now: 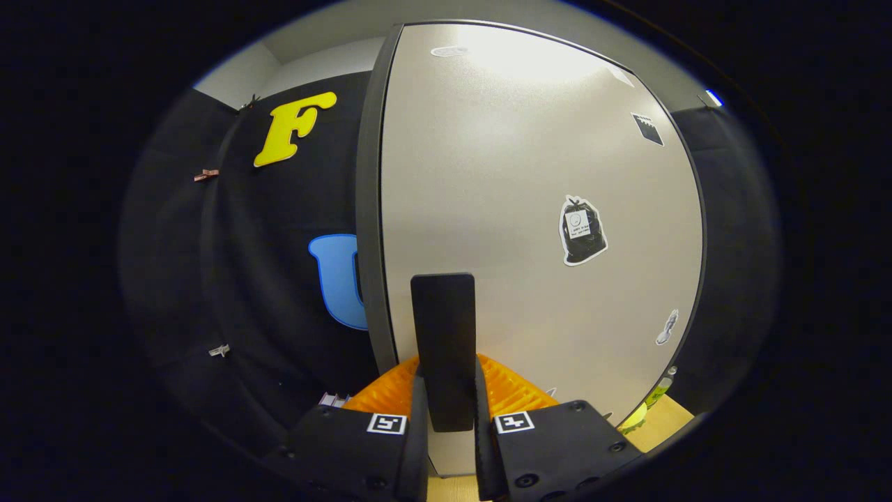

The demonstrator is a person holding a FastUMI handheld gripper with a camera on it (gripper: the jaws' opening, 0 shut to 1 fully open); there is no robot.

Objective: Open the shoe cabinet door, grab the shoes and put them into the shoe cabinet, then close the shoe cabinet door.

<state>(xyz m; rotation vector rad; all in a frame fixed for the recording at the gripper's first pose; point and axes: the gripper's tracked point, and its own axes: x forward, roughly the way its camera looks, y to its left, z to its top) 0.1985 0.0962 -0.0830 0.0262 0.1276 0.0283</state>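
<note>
In the gripper view my gripper [446, 397] has its fingers [417, 432] clenched on the dark upright handle [443, 348] of the cabinet door [529, 209], one finger pressing on each side of it. The door is a pale panel with a dark rim, and it stands right ahead of me, blocking nearly everything beyond it. A sticker [582, 231] of a black bag sits on the panel off to the right of the handle, a small dark sticker [648, 130] is higher up near the door's right rim, and a little pale one [667, 328] is lower down by that rim. Left of the door hangs black cloth with clips [206, 175] pinned to it. Past the door's lower right corner I see a strip of wooden floor [667, 422] with something yellow-green [635, 418] on it; I cannot tell what it is.
</note>
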